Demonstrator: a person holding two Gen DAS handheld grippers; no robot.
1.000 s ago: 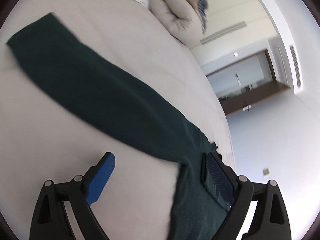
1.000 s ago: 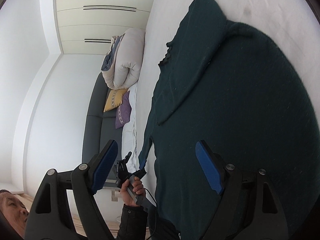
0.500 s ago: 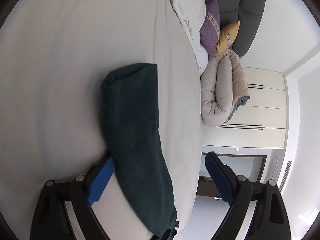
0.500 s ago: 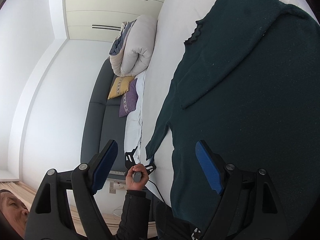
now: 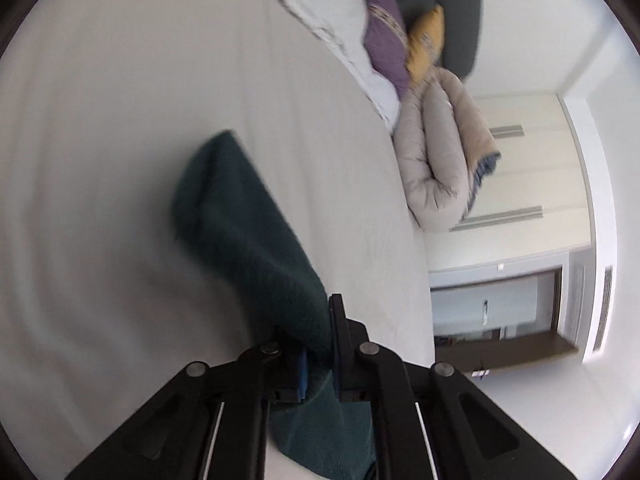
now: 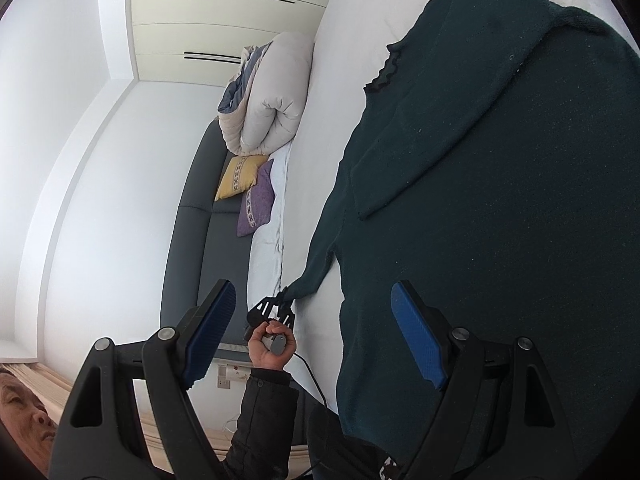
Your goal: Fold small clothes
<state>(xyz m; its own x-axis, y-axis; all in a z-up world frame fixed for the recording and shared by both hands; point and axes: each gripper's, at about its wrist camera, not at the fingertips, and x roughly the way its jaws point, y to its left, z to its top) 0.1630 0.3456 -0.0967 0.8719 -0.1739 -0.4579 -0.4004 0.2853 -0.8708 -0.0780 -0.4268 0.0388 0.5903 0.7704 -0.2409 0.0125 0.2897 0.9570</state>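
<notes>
A dark green sweater (image 6: pixel 500 208) lies flat on the white bed (image 6: pixel 340 60), one sleeve folded across its body (image 6: pixel 420 140). The other sleeve (image 5: pixel 248 240) stretches out over the sheet. My left gripper (image 5: pixel 320 344) has its jaws closing tight on that sleeve near the cuff, with fabric pinched between the pads. In the right wrist view a hand (image 6: pixel 268 344) holds the left gripper (image 6: pixel 272 312) at the sleeve's end (image 6: pixel 308 284). My right gripper (image 6: pixel 312 296) hovers open over the sweater's near edge with nothing between its fingers.
A rolled beige duvet (image 5: pixel 440 160) lies at the bed's head, beside a purple cushion (image 5: pixel 386 48) and a yellow cushion (image 5: pixel 426 40) on a grey sofa (image 6: pixel 192 240). Past the bed's edge are a pale wardrobe (image 6: pixel 224 20) and a doorway (image 5: pixel 496 304). A dark sleeve (image 6: pixel 260 420) reaches in below.
The left gripper's jaws have gone from wide open around the sleeve to shut on it, and its view has rolled. The right gripper rose a little, then stayed open and still.
</notes>
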